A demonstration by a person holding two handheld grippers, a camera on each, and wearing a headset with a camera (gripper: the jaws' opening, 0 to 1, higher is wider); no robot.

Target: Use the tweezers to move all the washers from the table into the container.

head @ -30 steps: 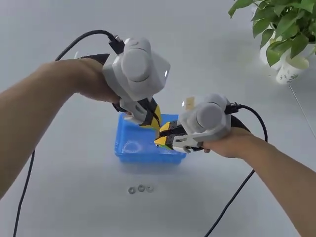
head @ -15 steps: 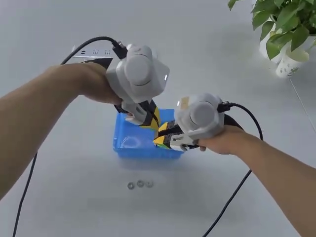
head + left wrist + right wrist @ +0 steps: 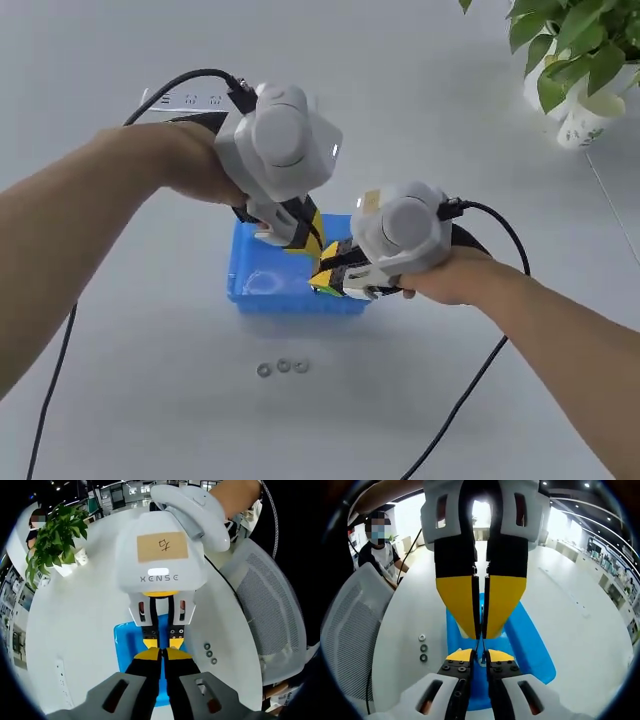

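A blue container (image 3: 248,296) sits mid-table. Three small metal washers (image 3: 283,367) lie in a row on the table just in front of it. My left gripper (image 3: 312,248) and right gripper (image 3: 322,278) meet tip to tip above the container's right half. In the right gripper view, thin tweezers (image 3: 481,647) run between the right gripper (image 3: 481,656) and the left gripper (image 3: 481,630), and both sets of yellow jaws look shut on them. In the left gripper view, the left gripper (image 3: 161,653) faces the right gripper (image 3: 161,641), with the washers (image 3: 210,653) to the right of the container (image 3: 125,640).
A potted plant in a white cup (image 3: 585,110) stands at the far right. A white power strip (image 3: 190,100) lies at the far left. Black cables (image 3: 470,380) trail from both grippers across the table. An office chair (image 3: 270,605) stands by the table edge.
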